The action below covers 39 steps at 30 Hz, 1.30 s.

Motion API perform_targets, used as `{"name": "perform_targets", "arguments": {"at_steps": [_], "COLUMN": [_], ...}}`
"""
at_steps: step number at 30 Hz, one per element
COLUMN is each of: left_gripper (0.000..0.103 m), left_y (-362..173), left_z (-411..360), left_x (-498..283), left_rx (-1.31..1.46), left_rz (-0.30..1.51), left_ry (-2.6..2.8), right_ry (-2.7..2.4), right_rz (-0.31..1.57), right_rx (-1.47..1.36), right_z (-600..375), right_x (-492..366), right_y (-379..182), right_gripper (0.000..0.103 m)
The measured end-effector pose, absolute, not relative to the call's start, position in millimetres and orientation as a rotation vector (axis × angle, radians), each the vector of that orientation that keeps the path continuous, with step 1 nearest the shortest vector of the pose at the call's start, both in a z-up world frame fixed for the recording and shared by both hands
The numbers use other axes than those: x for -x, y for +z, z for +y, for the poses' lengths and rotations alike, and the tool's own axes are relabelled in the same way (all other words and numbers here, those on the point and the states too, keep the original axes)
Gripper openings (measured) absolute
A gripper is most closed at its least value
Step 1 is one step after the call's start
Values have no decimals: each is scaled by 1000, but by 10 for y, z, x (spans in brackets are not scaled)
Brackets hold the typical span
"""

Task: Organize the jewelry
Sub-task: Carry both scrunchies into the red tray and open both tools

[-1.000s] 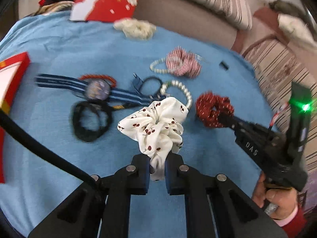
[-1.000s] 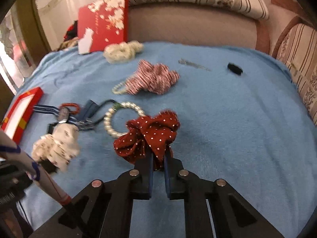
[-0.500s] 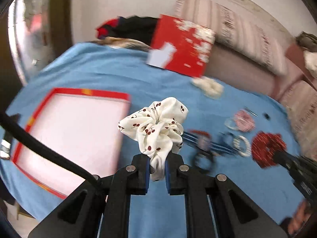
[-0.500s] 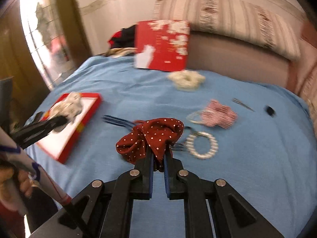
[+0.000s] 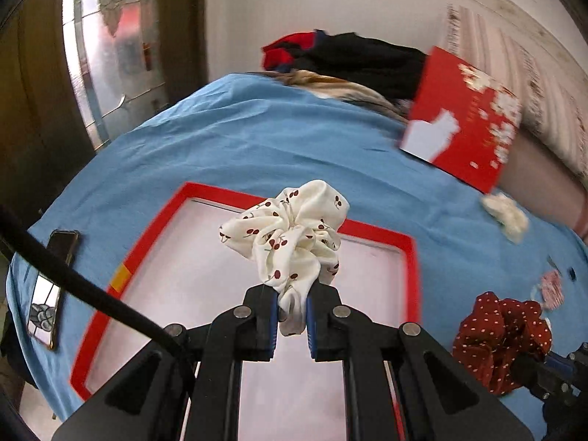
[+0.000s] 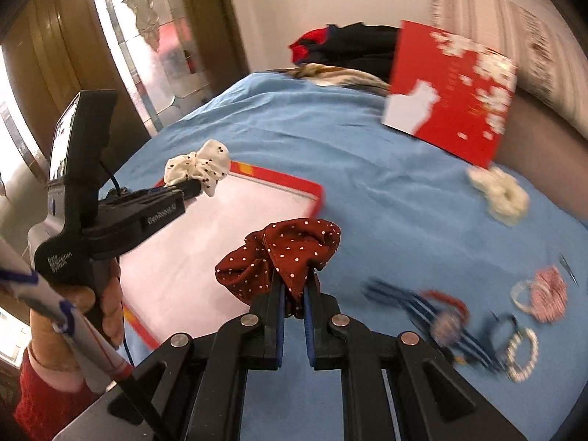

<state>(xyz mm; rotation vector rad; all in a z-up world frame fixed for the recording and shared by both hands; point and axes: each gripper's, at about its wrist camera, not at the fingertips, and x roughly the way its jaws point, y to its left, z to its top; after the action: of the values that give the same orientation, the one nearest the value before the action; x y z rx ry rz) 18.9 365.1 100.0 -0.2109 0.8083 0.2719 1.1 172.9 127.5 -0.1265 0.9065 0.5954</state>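
My left gripper is shut on a white cherry-print scrunchie and holds it above the red-rimmed white tray. In the right wrist view that same scrunchie hangs over the tray's far corner. My right gripper is shut on a dark red polka-dot scrunchie, just right of the tray over the blue cloth. The red scrunchie also shows at the lower right of the left wrist view.
A phone lies left of the tray. A red box lid leans at the back, a cream scrunchie in front of it. A striped band, a pearl bracelet and a pink scrunchie lie to the right. Clothes are piled behind.
Both grippers have swung left from the jewelry pile to the red-rimmed tray, each still shut on its scrunchie. The left one now hangs over the tray.
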Motion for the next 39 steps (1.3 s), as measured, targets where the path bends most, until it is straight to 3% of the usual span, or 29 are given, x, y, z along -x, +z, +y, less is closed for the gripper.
{"name": "perform_targets", "arguments": {"at_steps": [13, 16, 18, 20, 23, 31, 36, 39], "left_gripper": [13, 18, 30, 38, 41, 52, 65, 66], "left_y": [544, 548, 558, 577, 658, 1060, 1269, 1365], "left_z": [4414, 4464, 4456, 4439, 4384, 4014, 3570, 3208], "left_x": [-500, -489, -482, -469, -435, -169, 116, 243], "left_rx": [432, 443, 444, 450, 438, 315, 216, 169], "left_rz": [842, 823, 817, 808, 787, 706, 663, 647], "left_ry": [325, 333, 341, 341, 333, 313, 303, 280], "right_ry": [569, 564, 561, 564, 560, 544, 485, 426], "right_rz": [974, 985, 983, 982, 957, 889, 877, 870], "right_rx": [184, 177, 175, 170, 172, 159, 117, 105], "right_z": [2560, 2564, 2578, 2566, 2532, 2153, 1644, 1259], "right_x": [-677, -725, -731, -721, -661, -363, -156, 5], "right_y": [704, 647, 639, 650, 730, 1064, 1226, 1304], "right_gripper": [10, 11, 11, 24, 43, 50, 52, 52]}}
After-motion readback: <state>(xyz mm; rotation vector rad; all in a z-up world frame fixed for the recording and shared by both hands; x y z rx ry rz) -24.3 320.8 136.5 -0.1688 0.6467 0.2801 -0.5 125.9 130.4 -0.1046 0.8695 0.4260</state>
